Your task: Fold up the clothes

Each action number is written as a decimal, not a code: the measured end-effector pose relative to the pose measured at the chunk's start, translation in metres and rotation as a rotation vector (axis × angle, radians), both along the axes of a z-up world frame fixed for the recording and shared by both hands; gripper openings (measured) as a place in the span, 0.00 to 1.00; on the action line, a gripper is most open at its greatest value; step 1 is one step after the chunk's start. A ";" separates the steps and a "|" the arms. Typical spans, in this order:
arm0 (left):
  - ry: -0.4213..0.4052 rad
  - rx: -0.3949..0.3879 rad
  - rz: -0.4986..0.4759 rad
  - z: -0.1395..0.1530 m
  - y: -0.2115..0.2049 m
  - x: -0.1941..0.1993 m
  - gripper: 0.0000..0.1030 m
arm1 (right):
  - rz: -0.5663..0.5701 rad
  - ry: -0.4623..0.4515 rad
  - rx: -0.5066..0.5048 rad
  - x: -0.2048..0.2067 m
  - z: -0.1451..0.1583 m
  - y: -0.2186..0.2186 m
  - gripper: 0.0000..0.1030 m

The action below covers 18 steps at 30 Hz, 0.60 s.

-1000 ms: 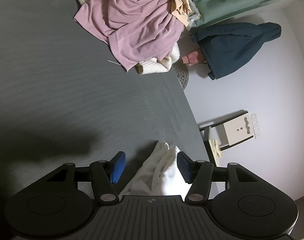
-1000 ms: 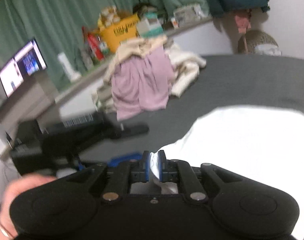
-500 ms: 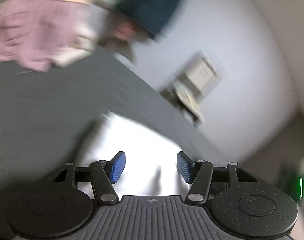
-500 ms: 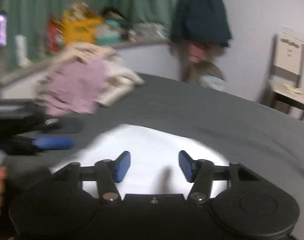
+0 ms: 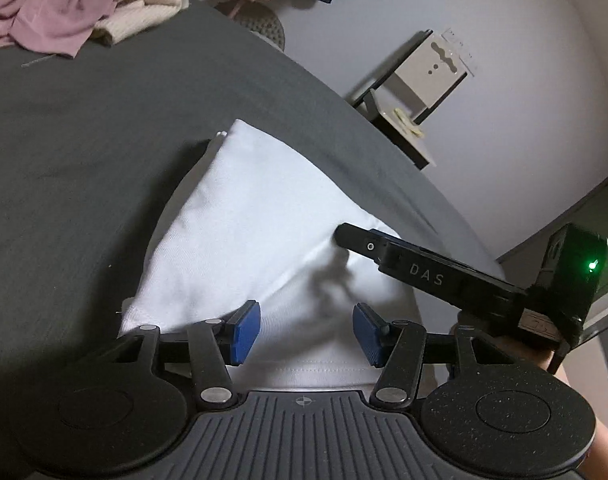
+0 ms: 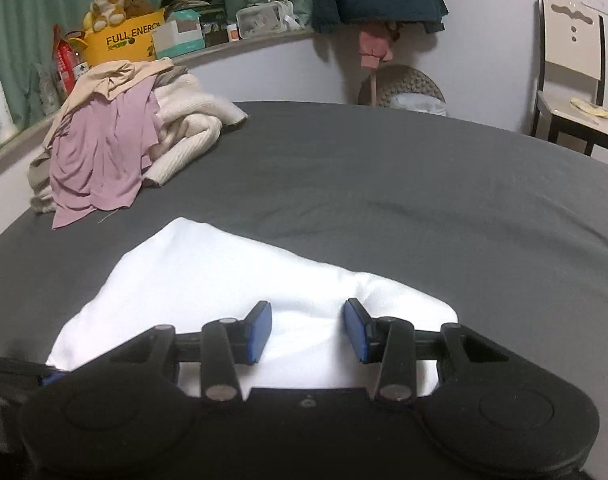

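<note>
**Both claws released over the white garment**

Both claws are seen with their blue pads apart and nothing pinched. The right gripper [image 6: 307,330] hovers over the near edge of the white garment [image 6: 208,276], whose cloth lies below the gap without being pressed. One second ago a bunch of this same cloth was clenched between those pads; it has since been let go, and the jaws have been spread. The left gripper [image 5: 305,334] is likewise released, as it was a second ago, and is now held over the garment's hemmed near edge instead of beside a crumpled bundle.

From this it is judged that a fold, or a laying-out, has just been completed: the garment has been set down and flattened on the grey bed cover [image 6: 383,184], near its front edge and well apart from the pile of unfolded clothes [image 6: 116,140] at the far left corner. A further fold is probably still owed, since the shape is wide and uneven.

In the right wrist view the garment is seen as a rough triangle. Its long axis is judged to run across the picture, along the near edge, while its narrow tip is pointed away, towards the pile. In the left wrist view the right gripper's arm is seen resting at the garment's right side.
</note>
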State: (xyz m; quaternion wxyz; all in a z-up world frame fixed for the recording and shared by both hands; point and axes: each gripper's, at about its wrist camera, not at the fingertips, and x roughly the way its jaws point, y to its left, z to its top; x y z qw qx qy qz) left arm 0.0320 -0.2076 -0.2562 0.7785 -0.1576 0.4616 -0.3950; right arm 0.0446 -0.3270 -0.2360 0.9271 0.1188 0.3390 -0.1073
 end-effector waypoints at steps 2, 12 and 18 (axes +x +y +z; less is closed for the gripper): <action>-0.028 0.012 -0.011 0.005 0.001 -0.007 0.55 | -0.013 0.001 0.004 0.001 0.005 0.001 0.39; -0.173 0.063 0.046 0.015 0.008 -0.002 0.55 | -0.019 -0.029 -0.121 -0.049 0.014 0.033 0.40; -0.170 0.066 0.048 0.011 0.011 0.001 0.55 | 0.027 0.019 -0.112 -0.059 -0.013 0.040 0.43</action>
